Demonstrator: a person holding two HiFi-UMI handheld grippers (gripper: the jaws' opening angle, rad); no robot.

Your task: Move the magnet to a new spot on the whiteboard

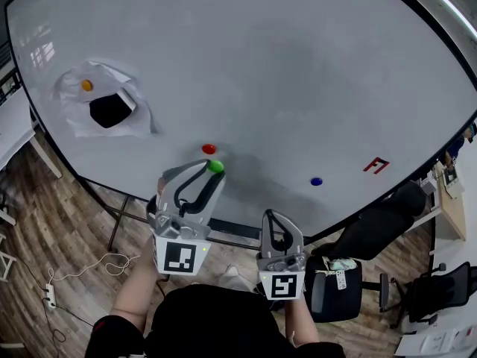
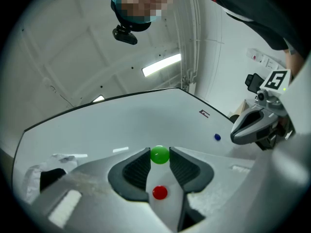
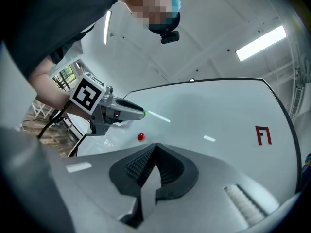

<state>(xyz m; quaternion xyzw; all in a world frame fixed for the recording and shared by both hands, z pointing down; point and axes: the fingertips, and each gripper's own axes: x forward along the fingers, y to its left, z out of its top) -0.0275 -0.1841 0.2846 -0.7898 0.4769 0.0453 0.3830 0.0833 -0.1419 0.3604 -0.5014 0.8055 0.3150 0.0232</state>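
The left gripper (image 1: pixel 212 168) pinches a small round green magnet (image 2: pixel 159 155) in its jaws, just near of a round red magnet (image 1: pixel 209 149) on the white whiteboard (image 1: pixel 298 66). The right gripper (image 1: pixel 273 216) has its jaws closed together, empty.

Below me I see a wood-plank floor (image 1: pixel 52 222) with a white power strip (image 1: pixel 49 295) and its loose cable lying on it, and the corner of a white desk (image 1: pixel 11 129) at the left edge. Black office chairs (image 1: pixel 376 233) stand to the right. Overhead, long light strips (image 2: pixel 161 64) glow on a white ceiling (image 2: pixel 73 47), and a window (image 3: pixel 65 74) shows daylight.
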